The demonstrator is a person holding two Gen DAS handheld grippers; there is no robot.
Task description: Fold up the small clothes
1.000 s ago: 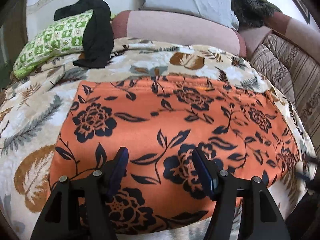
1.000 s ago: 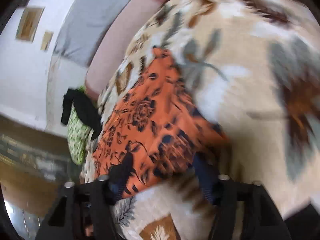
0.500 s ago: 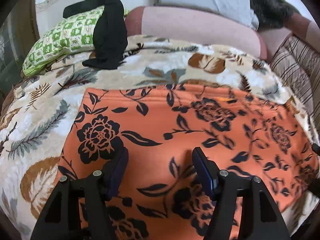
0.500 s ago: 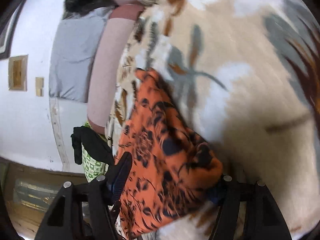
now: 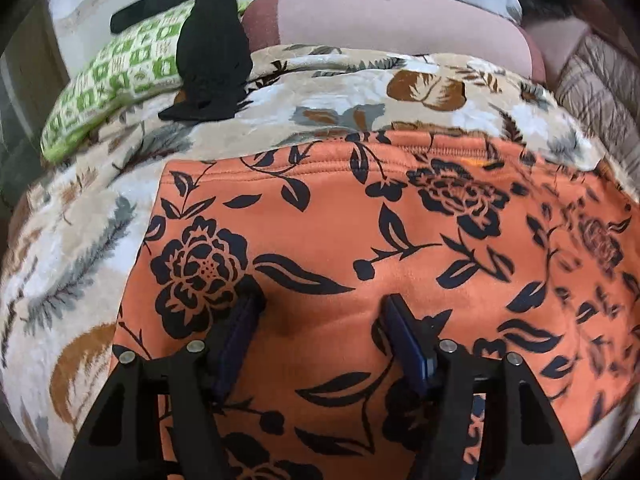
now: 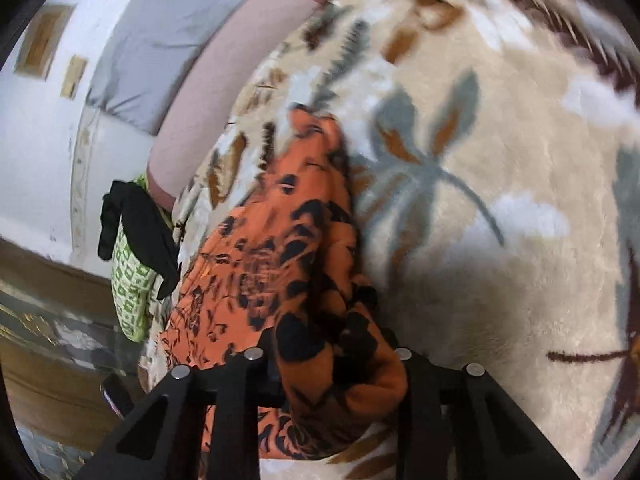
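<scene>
Pillow (image 5: 116,80) w/ black garment (image 5: 212,52) beyond orange cloth (image 5: 360,248).

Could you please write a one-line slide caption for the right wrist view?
Right gripper, jaws just closed, pinches a bunched edge of the orange floral garment on a leaf-patterned blanket.

Bunched orange floral garment (image 6: 320,320) hides the right hand-held gripper (image 6: 332,364) fingertips.

soft even daylight, fisheye bending and dark vignette at the rims, right wrist view smeared by motion blur.
</scene>
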